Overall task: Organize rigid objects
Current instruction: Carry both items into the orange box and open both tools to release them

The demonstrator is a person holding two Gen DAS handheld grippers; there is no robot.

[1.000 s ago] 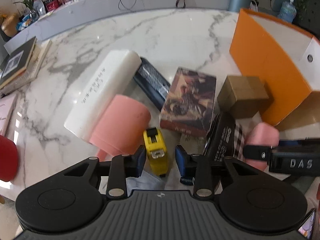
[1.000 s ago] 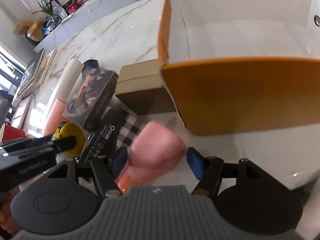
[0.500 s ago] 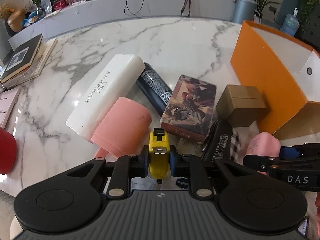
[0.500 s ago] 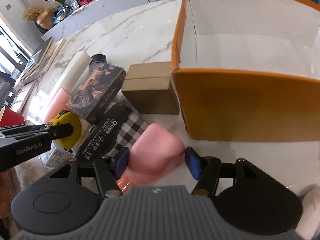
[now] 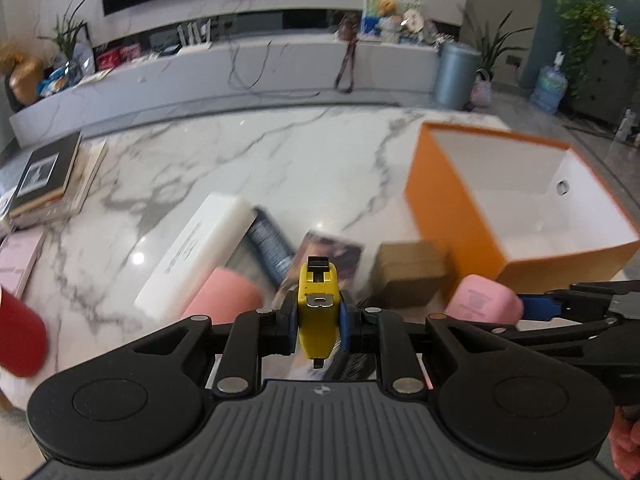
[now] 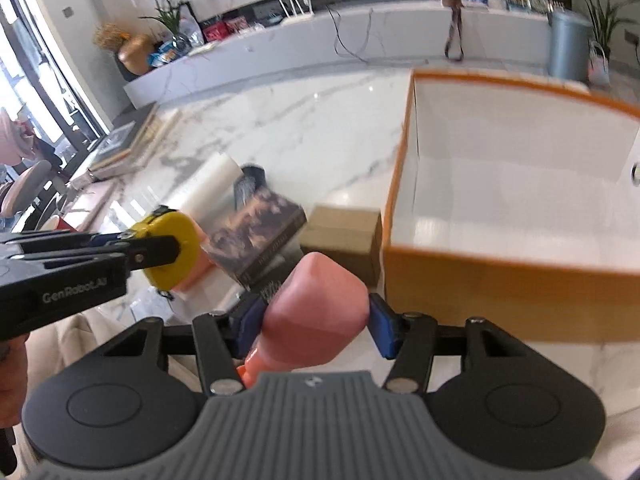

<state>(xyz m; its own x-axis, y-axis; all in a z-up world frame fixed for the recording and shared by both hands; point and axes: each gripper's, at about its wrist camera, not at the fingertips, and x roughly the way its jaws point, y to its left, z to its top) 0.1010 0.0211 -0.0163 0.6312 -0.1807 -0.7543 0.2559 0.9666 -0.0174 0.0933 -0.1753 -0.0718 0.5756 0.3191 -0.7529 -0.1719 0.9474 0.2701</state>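
My left gripper (image 5: 319,320) is shut on a yellow tape measure (image 5: 319,312) and holds it above the table; it also shows in the right wrist view (image 6: 170,250). My right gripper (image 6: 314,320) is shut on a pink bottle (image 6: 316,312), lifted off the table; the bottle also shows in the left wrist view (image 5: 484,300). The open orange box (image 6: 480,292) with a white inside stands to the right, also in the left wrist view (image 5: 448,216).
On the marble table lie a brown cardboard box (image 5: 412,276), a picture-covered box (image 6: 256,236), a dark can (image 5: 270,244), a white tube (image 5: 192,252) and a pink cup (image 5: 222,300). Books (image 5: 44,180) are stacked far left. A red object (image 5: 18,336) sits at the left edge.
My left gripper closed on the tape measure and lifted it. My right gripper closed on the pink bottle and raised it. Both views now look higher across the table.
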